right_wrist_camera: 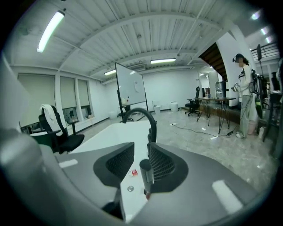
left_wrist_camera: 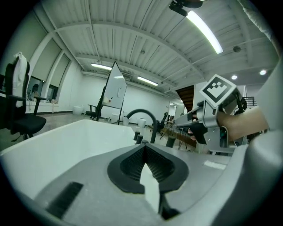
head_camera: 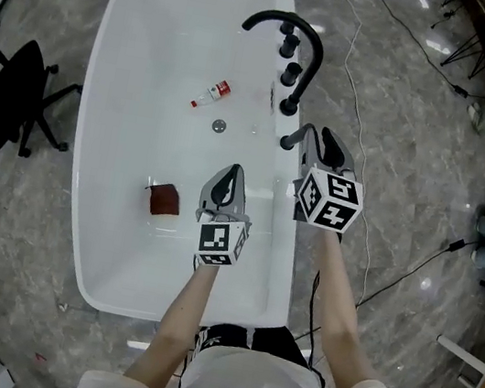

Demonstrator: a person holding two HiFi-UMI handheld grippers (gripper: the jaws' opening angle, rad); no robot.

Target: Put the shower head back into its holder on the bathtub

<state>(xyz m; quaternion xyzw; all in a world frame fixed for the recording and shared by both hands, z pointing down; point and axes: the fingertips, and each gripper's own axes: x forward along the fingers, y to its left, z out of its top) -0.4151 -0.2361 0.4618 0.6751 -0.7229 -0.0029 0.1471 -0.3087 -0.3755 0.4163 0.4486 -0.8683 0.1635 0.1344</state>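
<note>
Plainly the right claw (right_wrist_camera: 140,152) stands released, its two ribbed black pads set apart, and the shower head (right_wrist_camera: 146,170) rises between them: a slim dark cylinder with a flat round top, upright, close against the right-hand pad. Whether pad and cylinder actually touch cannot be told. The shower head stands on the right rim of the bathtub (head_camera: 117,166), in line with the round black knobs (head_camera: 290,74) and nearest the person. Its foot is too small to show whether it sits fully in its holder.

The left claw (left_wrist_camera: 143,150) is clenched with nothing in it. Its pad tips meet, and only a narrow wedge of white tub shows below them. In the head view it hangs over the inside of the tub, beside the right claw but apart from it.

The bathtub is a smooth, glossy white oval. A matte black tap (head_camera: 307,37) arches over its far end. Inside lie a small clear bottle (head_camera: 212,93) with a red cap, a round metal drain (head_camera: 219,125) and a reddish-brown block (head_camera: 164,200). Around the tub the floor (head_camera: 413,172) is grey marbled stone, and a black office chair (head_camera: 19,93) stands to the left
</note>
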